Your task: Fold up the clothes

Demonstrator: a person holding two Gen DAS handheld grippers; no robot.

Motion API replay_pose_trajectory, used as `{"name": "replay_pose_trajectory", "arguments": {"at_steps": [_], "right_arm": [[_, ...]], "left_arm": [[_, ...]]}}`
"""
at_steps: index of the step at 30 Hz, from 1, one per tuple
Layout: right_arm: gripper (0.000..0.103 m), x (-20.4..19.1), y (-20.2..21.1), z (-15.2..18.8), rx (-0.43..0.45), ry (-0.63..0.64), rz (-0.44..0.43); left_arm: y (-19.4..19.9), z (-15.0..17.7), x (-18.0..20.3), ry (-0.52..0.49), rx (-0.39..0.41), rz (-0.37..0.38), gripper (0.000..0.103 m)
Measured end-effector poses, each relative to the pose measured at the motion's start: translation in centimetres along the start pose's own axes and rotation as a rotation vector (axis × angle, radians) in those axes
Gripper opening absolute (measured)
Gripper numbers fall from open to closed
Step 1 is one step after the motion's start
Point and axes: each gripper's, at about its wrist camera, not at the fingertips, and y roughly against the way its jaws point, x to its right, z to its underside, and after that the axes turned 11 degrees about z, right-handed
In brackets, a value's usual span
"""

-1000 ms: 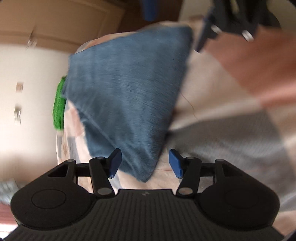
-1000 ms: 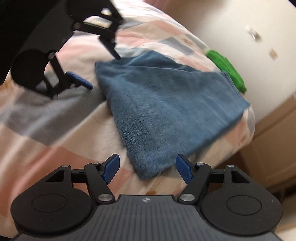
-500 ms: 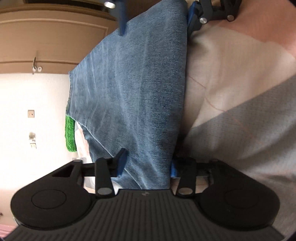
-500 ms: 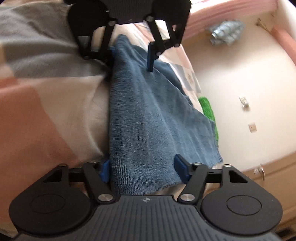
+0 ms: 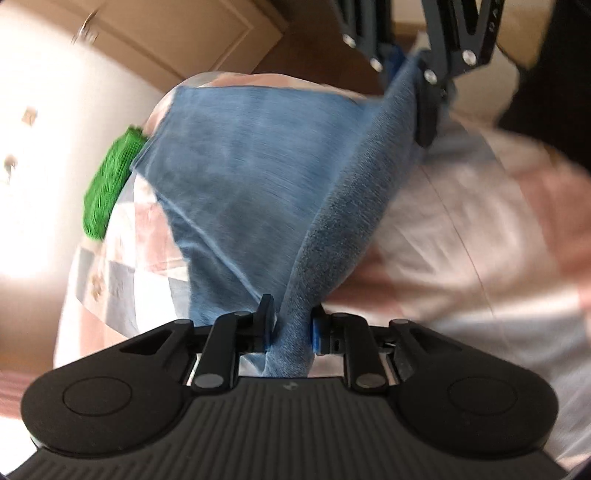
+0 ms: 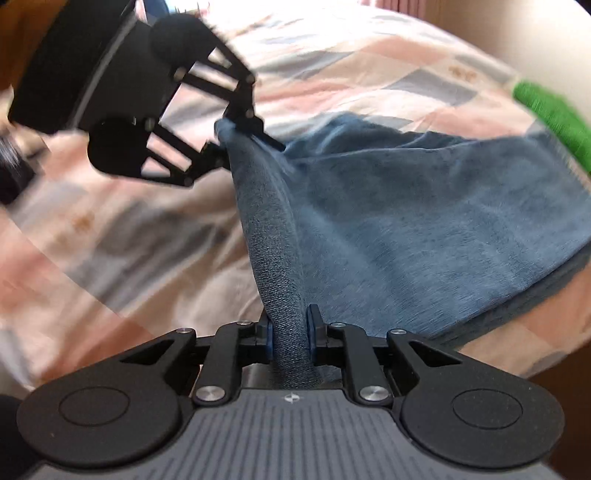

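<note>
A blue cloth (image 5: 251,166) lies on a bed with a pink, grey and white patchwork cover (image 5: 480,229). My left gripper (image 5: 290,328) is shut on one corner of the near edge, which bunches between its blue pads. My right gripper (image 6: 290,332) is shut on the other corner of that same edge. The edge is lifted and stretched taut between the two grippers, while the rest of the blue cloth (image 6: 424,221) still rests on the bed. Each gripper shows in the other's view: the right gripper (image 5: 413,74) at top, the left gripper (image 6: 236,136) at upper left.
A green cloth (image 5: 107,192) lies at the bed's far edge beside the blue one, also seen as the green cloth (image 6: 550,114) at the right. Beyond the bed are a pale floor (image 5: 33,166) and wooden cabinet doors (image 5: 177,33).
Both grippers went from open around the cloth's edge to shut on its corners. They have lifted that edge off the bed and pulled it taut.
</note>
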Motion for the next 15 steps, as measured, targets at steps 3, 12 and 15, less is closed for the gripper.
{"name": "replay_pose_trajectory", "arguments": {"at_steps": [3, 12, 15], "right_arm": [[0.014, 3.8, 1.4, -1.1, 0.007, -0.017, -0.12], [0.014, 22.1, 4.5, -6.2, 0.07, -0.148, -0.227], [0.014, 28.4, 3.6, -7.8, 0.072, -0.195, -0.203]], "left_arm": [[0.9, -2.0, -3.3, 0.098, -0.004, 0.036, 0.017], [0.7, -10.6, -16.3, 0.32, 0.034, 0.011, 0.017], [-2.2, -13.4, -21.4, 0.391, 0.06, -0.007, 0.017]]}}
